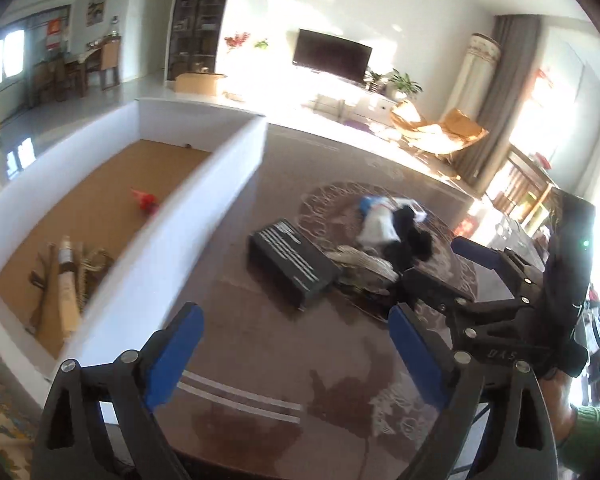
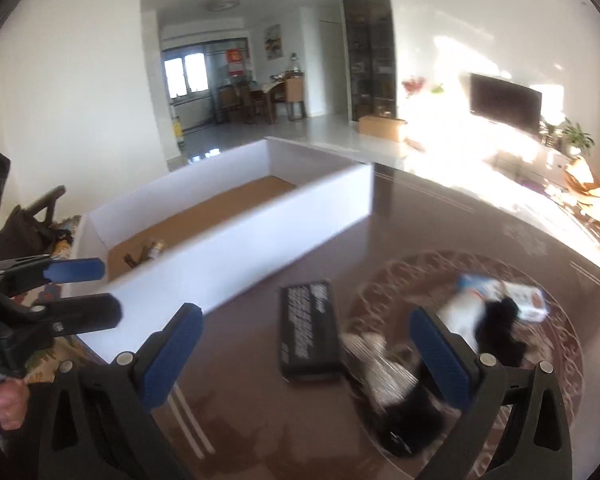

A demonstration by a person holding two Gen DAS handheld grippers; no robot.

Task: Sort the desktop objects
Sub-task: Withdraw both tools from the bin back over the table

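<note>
A black flat box with white print (image 1: pixel 292 262) (image 2: pixel 308 336) lies on the dark brown table. To its right is a blurred pile: a white and blue packet (image 1: pixel 376 220) (image 2: pixel 528 300), a black item (image 1: pixel 410 244) (image 2: pixel 500 328) and a pale striped item (image 1: pixel 364 260) (image 2: pixel 380 368). My left gripper (image 1: pixel 296 320) (image 2: pixel 96 290) stands open above the table, short of the black box, with nothing between its blue pads. My right gripper (image 2: pixel 305 316) (image 1: pixel 456 268) is open too, over the near side of the pile, holding nothing.
A white-walled tray with a cork floor (image 1: pixel 220 160) (image 2: pixel 260 232) stands at the table's left. It holds a red item (image 1: pixel 146 200) and brown items with a tube (image 1: pixel 64 272) (image 2: pixel 152 252). A living room lies beyond the table's far edge.
</note>
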